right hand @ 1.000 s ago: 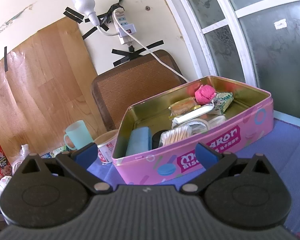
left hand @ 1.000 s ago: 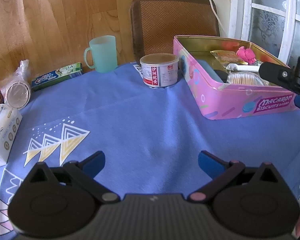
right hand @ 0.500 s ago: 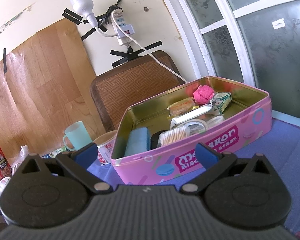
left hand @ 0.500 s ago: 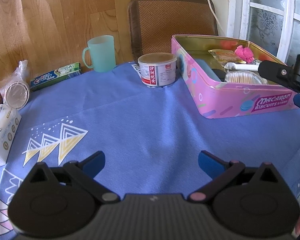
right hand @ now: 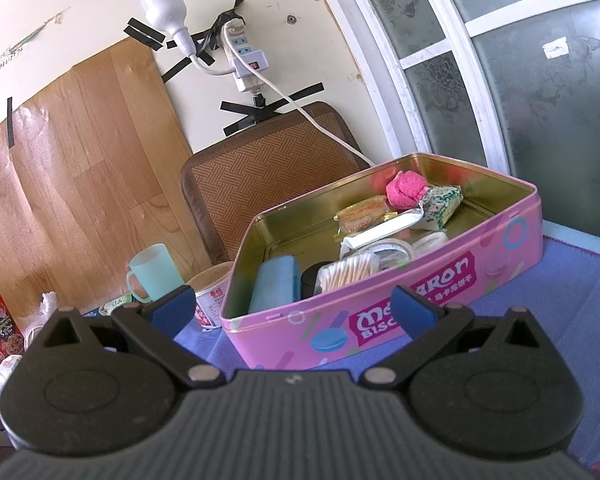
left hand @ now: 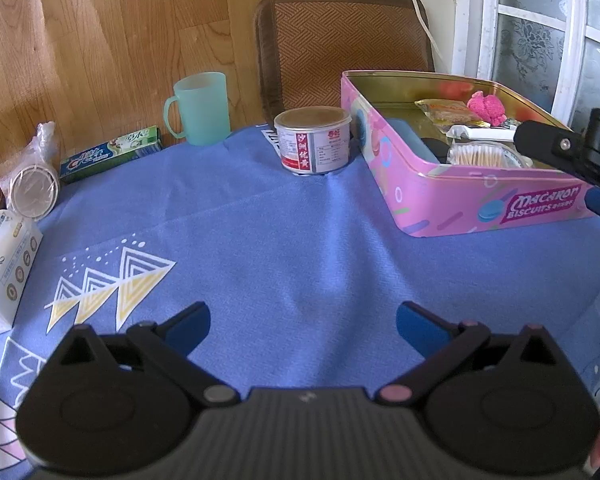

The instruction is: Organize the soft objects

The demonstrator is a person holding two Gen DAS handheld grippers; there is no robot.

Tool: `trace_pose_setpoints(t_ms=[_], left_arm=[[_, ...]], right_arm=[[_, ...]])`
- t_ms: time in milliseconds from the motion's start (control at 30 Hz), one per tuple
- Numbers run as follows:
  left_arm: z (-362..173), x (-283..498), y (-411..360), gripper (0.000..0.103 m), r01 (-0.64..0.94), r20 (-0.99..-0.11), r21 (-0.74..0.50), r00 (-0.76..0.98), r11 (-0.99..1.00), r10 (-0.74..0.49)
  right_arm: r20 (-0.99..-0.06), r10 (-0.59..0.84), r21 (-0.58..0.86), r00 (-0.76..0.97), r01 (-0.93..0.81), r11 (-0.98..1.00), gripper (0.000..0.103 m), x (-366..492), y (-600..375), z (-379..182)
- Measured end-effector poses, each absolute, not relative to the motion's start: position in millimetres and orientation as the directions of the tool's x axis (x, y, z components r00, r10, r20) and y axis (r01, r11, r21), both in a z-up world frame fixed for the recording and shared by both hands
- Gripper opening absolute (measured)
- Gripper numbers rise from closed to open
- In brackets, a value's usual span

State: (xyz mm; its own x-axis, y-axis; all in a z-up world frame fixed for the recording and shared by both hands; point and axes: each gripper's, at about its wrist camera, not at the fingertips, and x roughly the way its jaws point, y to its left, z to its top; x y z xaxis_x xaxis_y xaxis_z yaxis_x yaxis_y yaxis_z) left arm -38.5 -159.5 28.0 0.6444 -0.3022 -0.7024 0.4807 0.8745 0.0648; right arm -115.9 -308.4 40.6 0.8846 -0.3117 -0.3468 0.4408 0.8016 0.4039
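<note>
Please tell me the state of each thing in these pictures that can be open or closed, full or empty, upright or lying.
Pink biscuit tin: lid off, holding items.
Green mug: upright.
Round can: upright, lid on.
Toothpaste box: lying flat.
Left gripper: open, empty.
Right gripper: open, empty.

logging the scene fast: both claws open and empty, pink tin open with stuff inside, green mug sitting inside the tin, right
Not quite: the green mug is not in the pink tin. It stands on the table by the wood-panel wall, apart from the tin, as the left wrist view shows. The rest holds: left claw and right claw open and empty, tin open with stuff inside.
</note>
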Motion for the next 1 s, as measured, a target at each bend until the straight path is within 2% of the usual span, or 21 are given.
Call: trace_pose_setpoints(t_ms=[1000], left_arm=[[30.2, -36.4, -156.7, 0.103, 0.476, -0.688, 0.070, 0.659, 0.876, -0.303]], right_arm=[[-0.344, -0.319, 0.401, 0.883, 0.446, 0.800, 0.103, -115.9, -306.9, 41.7]])
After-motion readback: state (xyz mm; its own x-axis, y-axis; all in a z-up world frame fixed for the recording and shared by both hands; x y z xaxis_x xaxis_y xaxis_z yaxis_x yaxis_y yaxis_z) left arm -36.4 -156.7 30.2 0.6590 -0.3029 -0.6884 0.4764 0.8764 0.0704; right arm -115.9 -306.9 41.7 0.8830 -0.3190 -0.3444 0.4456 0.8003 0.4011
